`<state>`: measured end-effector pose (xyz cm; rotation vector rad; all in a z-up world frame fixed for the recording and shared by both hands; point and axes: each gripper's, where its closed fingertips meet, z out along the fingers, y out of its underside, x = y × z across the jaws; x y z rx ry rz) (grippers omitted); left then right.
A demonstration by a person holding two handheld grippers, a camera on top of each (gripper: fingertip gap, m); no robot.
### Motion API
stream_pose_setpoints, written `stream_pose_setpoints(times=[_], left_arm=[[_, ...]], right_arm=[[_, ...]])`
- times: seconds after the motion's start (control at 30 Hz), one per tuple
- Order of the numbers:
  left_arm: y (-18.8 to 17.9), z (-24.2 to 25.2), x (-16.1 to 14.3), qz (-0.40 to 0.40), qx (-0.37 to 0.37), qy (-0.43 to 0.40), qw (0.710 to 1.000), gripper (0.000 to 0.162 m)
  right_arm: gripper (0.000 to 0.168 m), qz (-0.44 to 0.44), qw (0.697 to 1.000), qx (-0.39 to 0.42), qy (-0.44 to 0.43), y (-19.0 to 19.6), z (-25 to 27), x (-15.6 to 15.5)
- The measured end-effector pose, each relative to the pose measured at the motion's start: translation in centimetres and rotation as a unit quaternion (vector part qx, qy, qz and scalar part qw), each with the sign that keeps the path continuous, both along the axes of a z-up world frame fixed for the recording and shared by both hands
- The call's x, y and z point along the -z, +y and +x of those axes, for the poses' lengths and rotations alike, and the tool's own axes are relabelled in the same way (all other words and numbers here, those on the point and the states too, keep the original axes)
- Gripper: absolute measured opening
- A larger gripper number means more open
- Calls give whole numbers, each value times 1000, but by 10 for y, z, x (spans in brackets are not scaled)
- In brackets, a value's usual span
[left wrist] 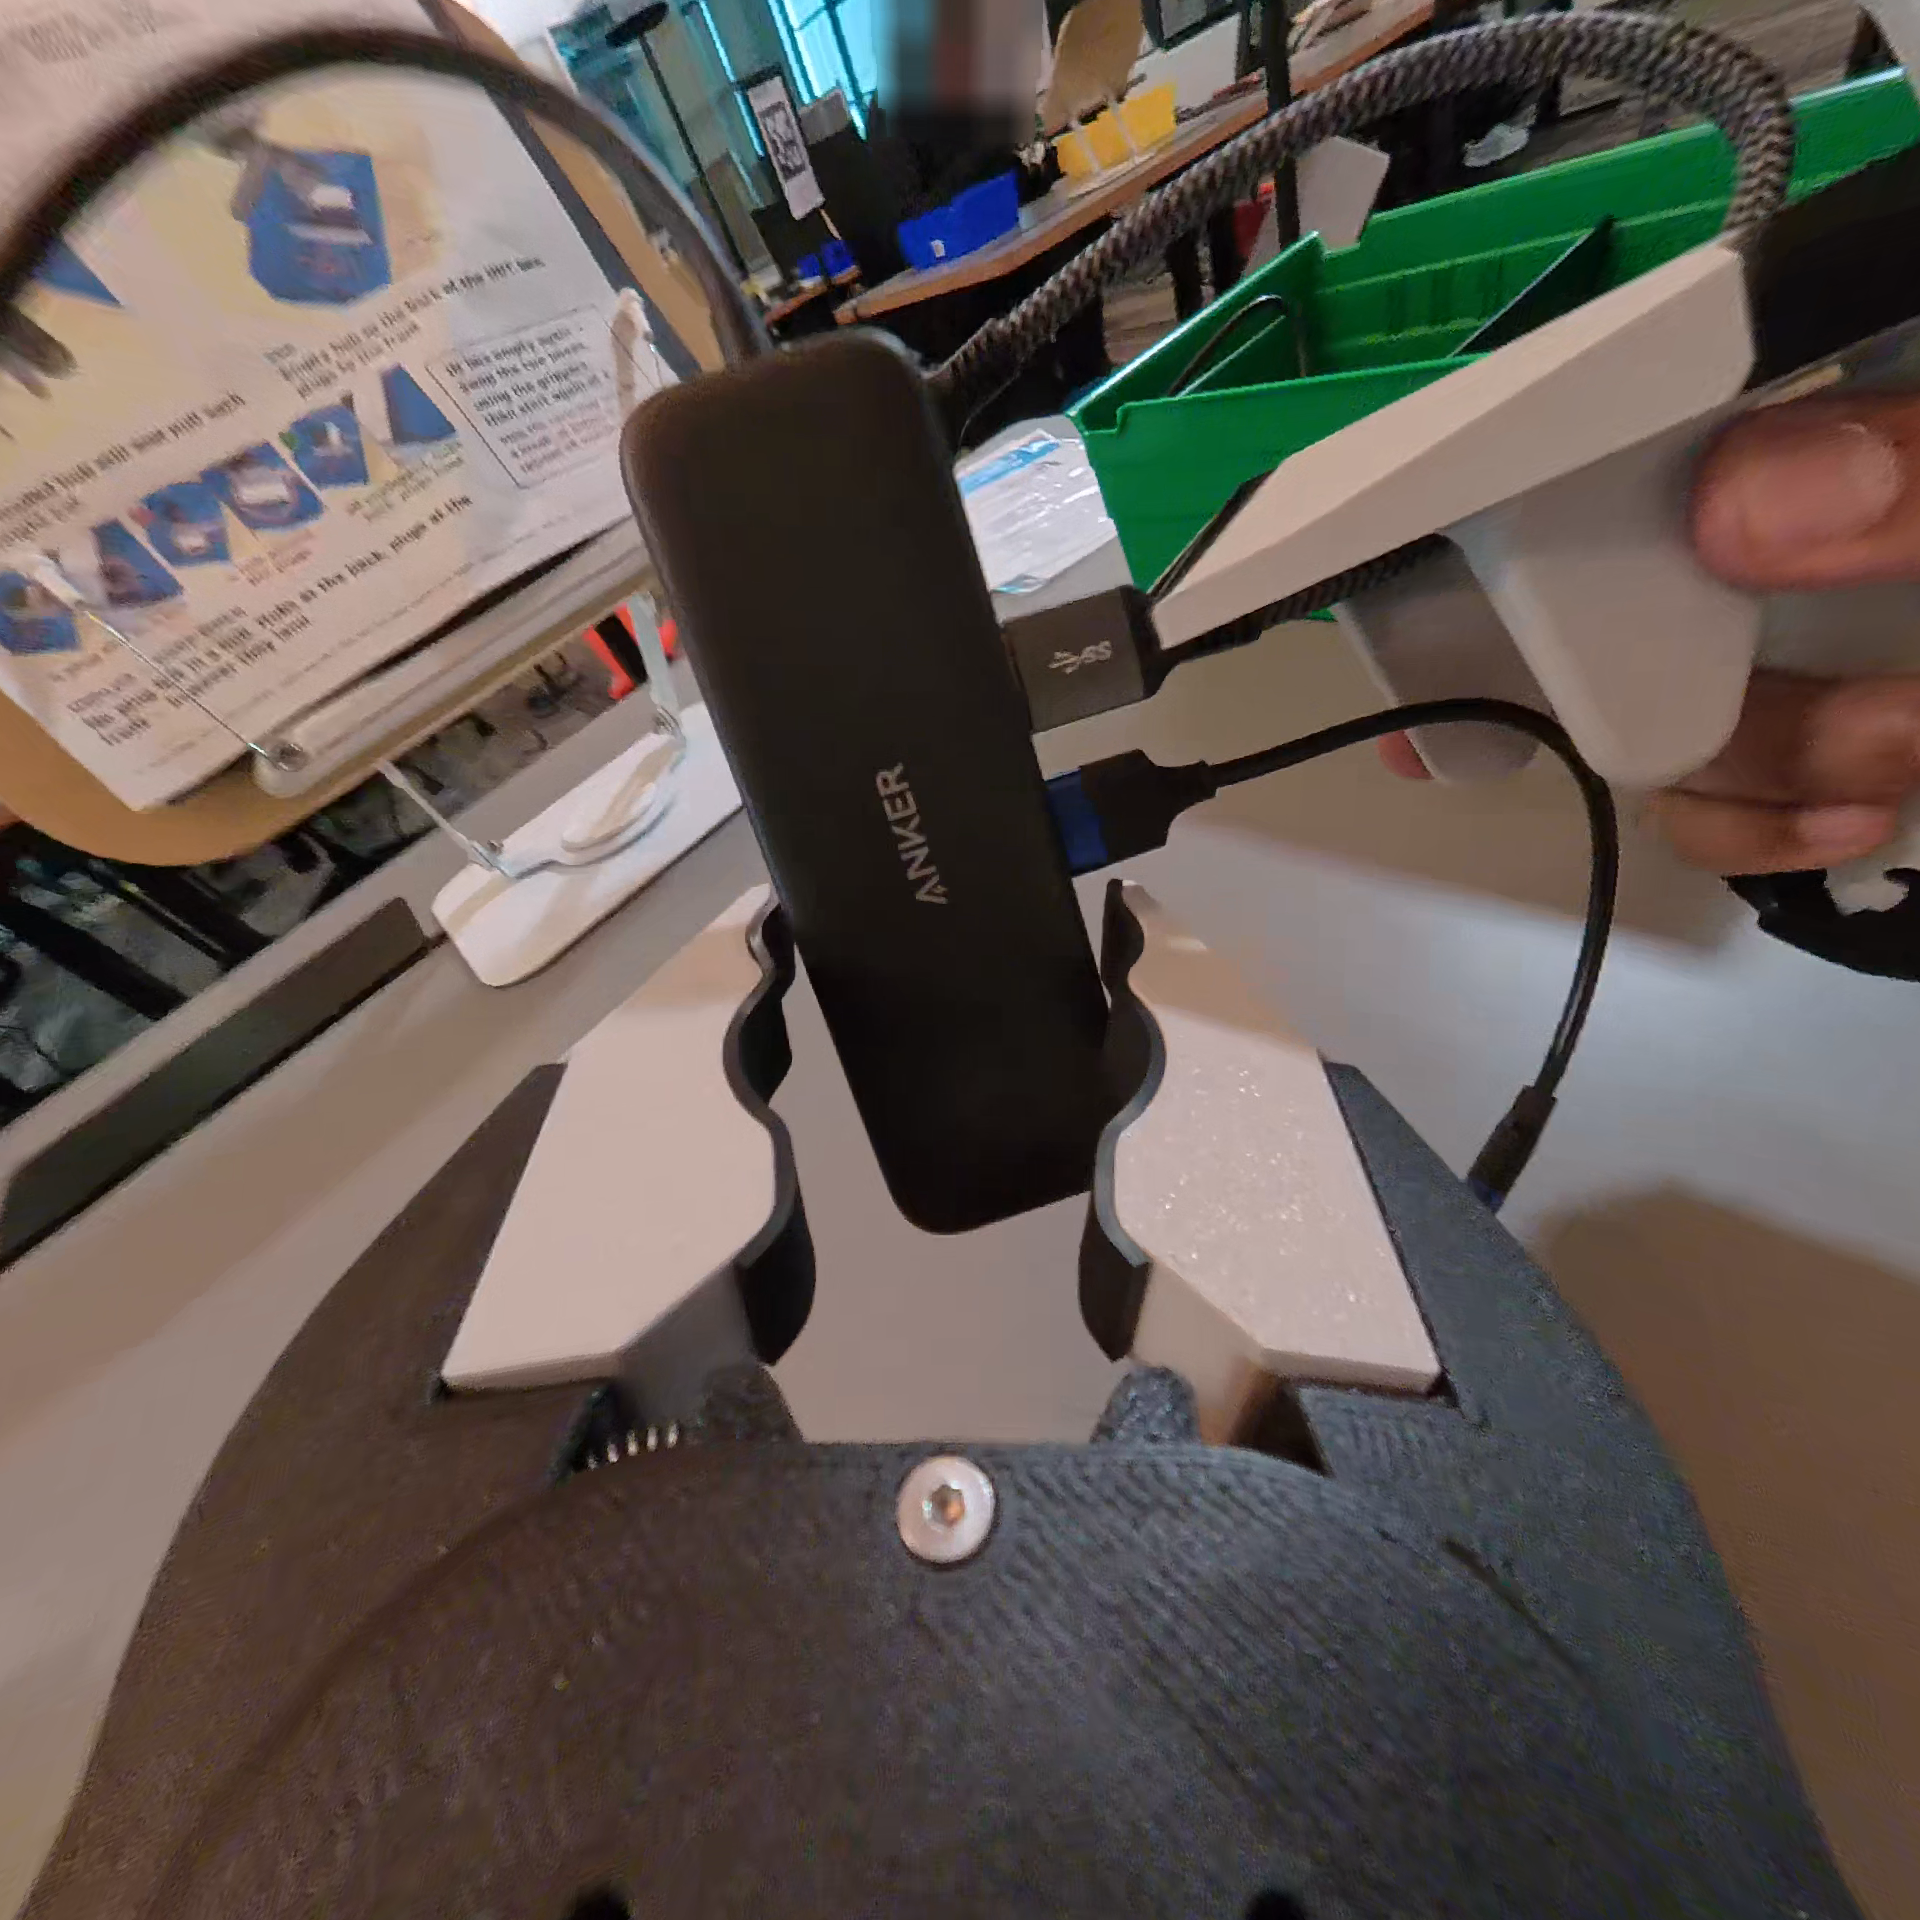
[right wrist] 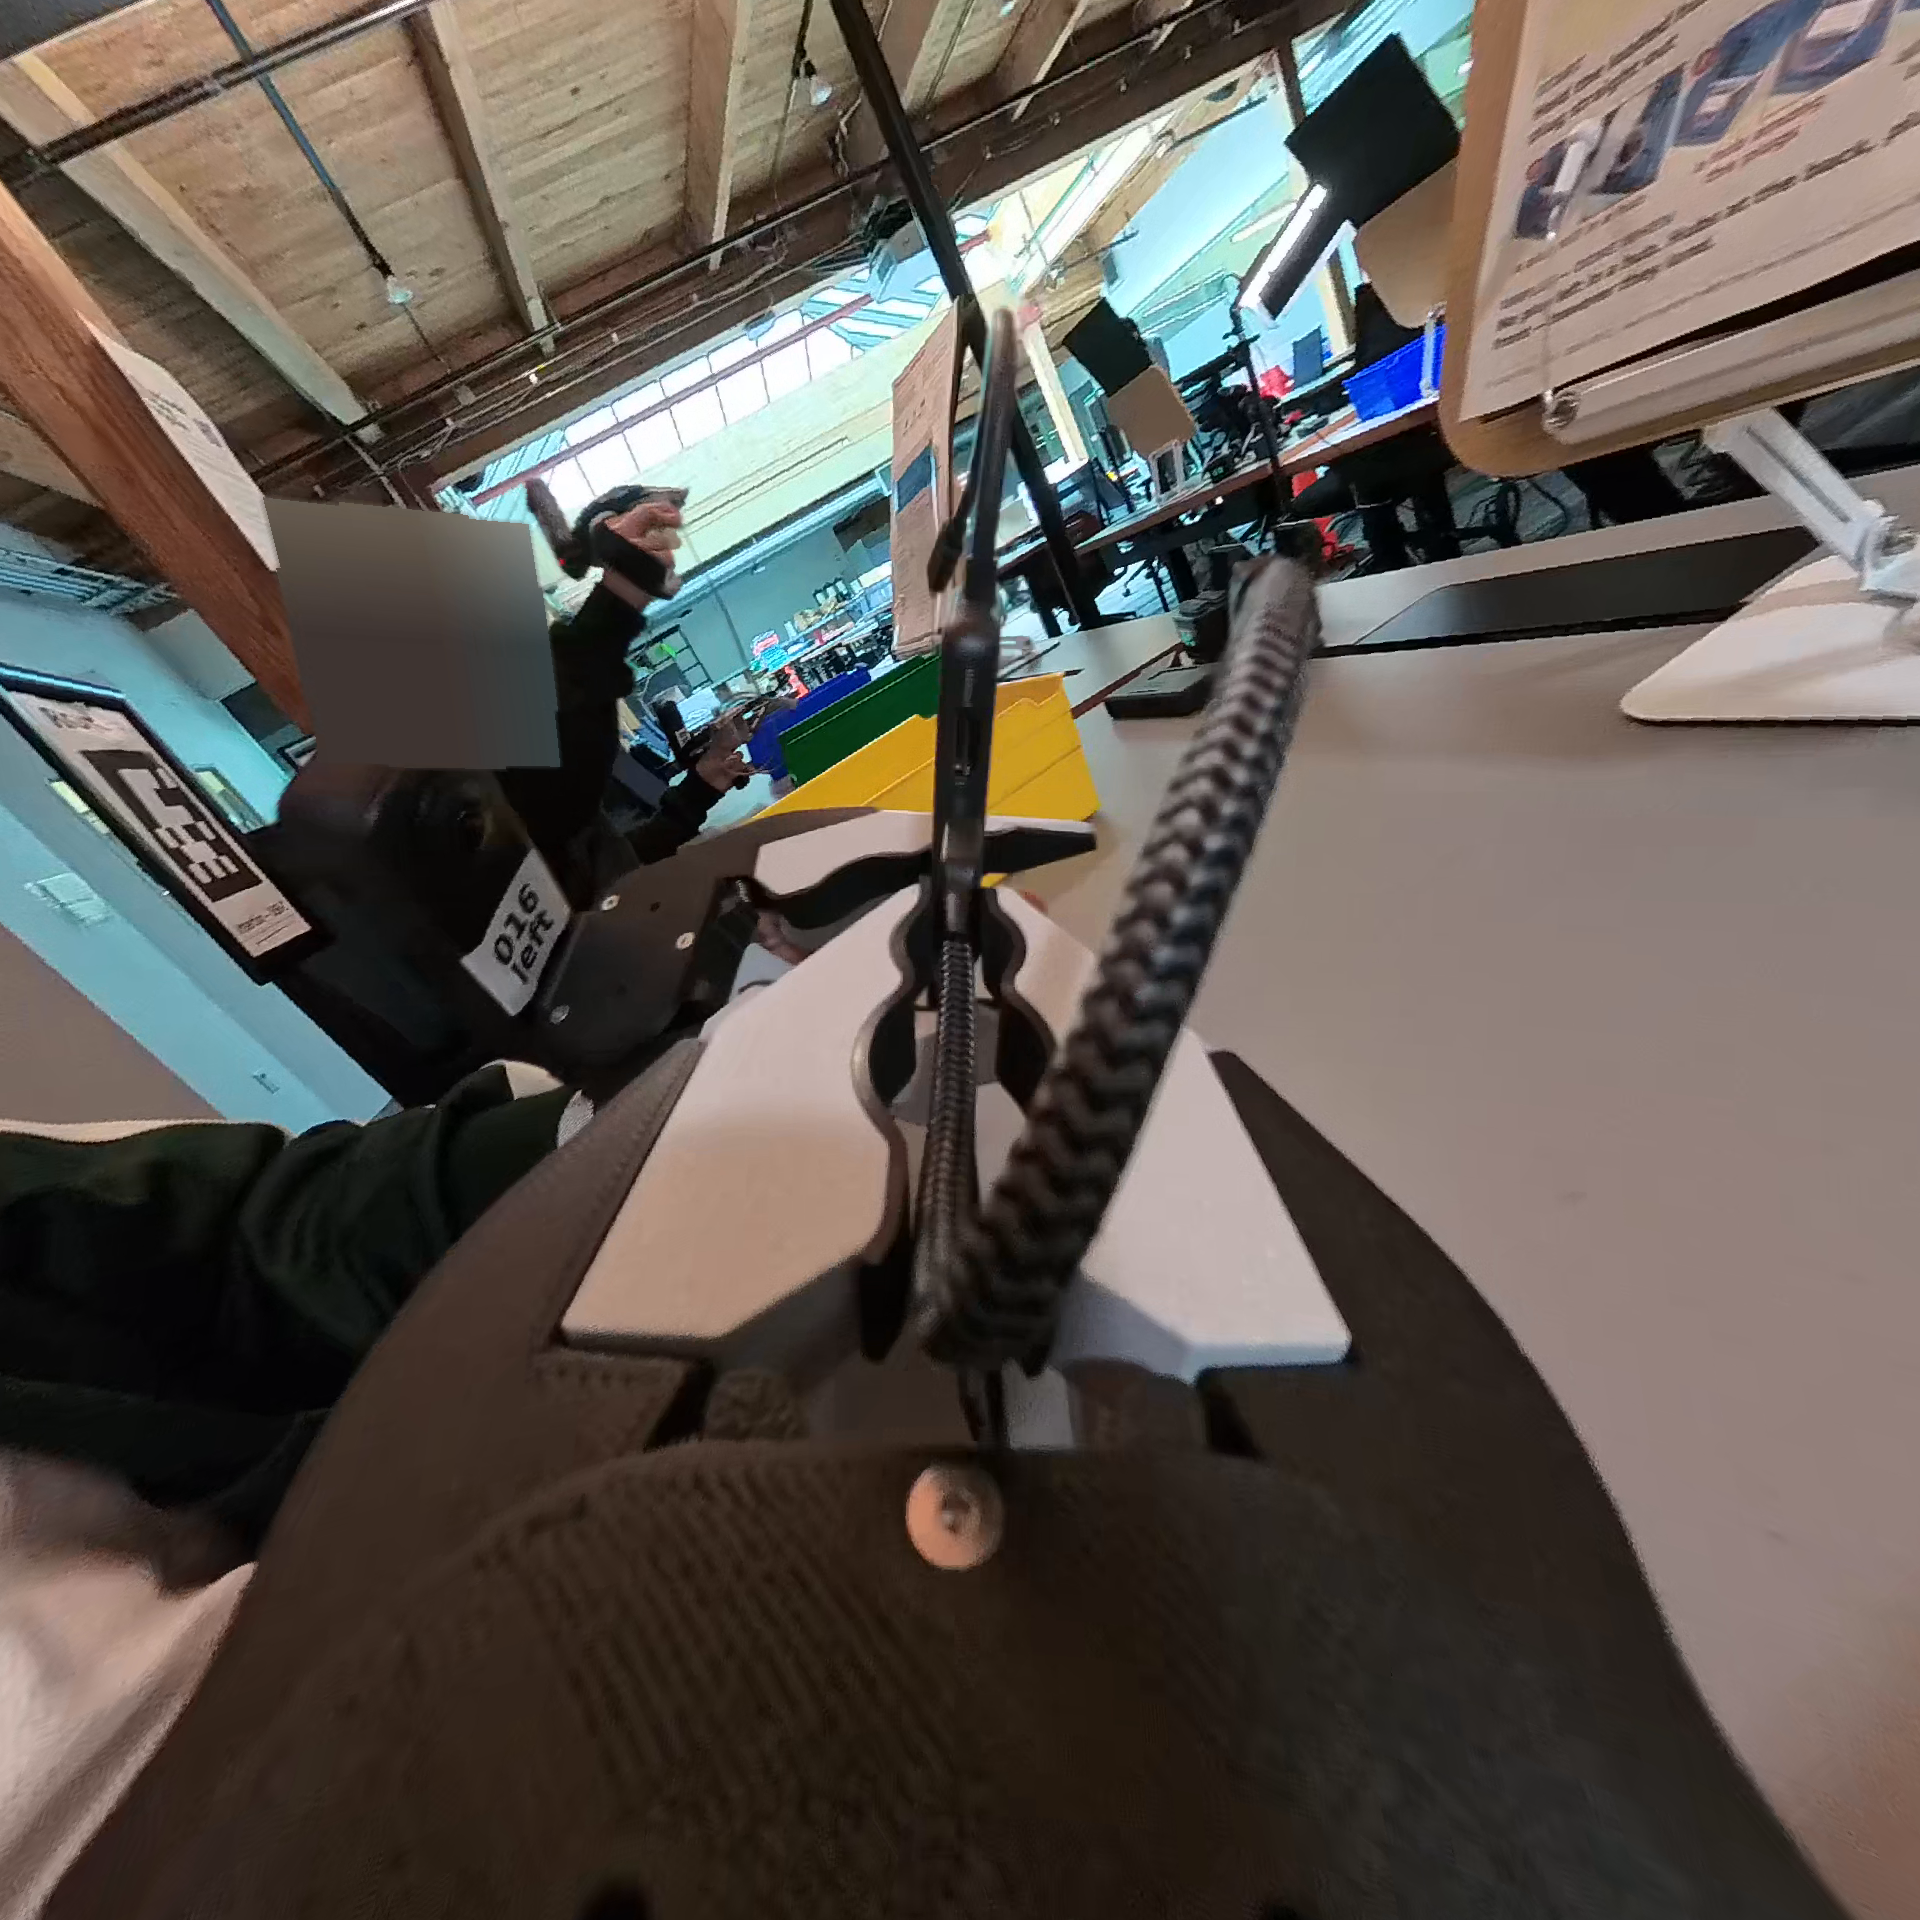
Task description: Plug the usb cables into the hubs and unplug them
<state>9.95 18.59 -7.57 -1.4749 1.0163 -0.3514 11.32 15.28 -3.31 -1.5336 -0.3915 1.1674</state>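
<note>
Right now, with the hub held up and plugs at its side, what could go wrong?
The left gripper clamps only the lower end of the hub, so a sideways push or pull by the right gripper on the braided cable's plug could twist it loose. That braided cable loops tightly by the fingers and might snag. The thin black cable dangles and could catch.

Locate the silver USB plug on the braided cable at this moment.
In the left wrist view, the silver USB plug sits at the right edge of the black hub, just above a black plug, with the right gripper closed on its braided cable.
</note>
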Motion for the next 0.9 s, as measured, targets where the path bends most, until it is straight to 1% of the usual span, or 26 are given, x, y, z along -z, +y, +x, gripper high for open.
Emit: stream_pose_setpoints(times=[0.07, 0.1, 0.13, 0.4, 0.47, 0.57, 0.63, 0.9], left_arm=[[0, 0, 4, -31, 10, -10, 999, 56], [-1, 0, 6, -43, 17, -15, 999, 50], [-1, 0, 7, -49, 18, -18, 998, 49], [3, -5, 3, -49, 9, -25, 998, 45], [2, -5, 2, -49, 10, -28, 998, 46], [1, -4, -2, -52, 12, -43, 998, 45], [1, -5, -5, -52, 13, -50, 997, 45], [1, -6, -10, -30, 17, -55, 998, 45]], right_arm=[[7, 9, 1000, -7, -6, -2, -3, -1], [7, 13, 1000, -9, -10, -3, -4, -1], [7, 16, 1000, -9, -15, -4, -5, -1], [7, 34, 999, 4, -24, -5, -10, -2], [12, 39, 999, 8, -21, -4, -7, -3], [29, 36, 999, 21, -10, 1, 0, -4], [34, 32, 999, 25, -10, 3, 2, -2], [37, 10, 1000, 16, -6, 7, 2, 6]])
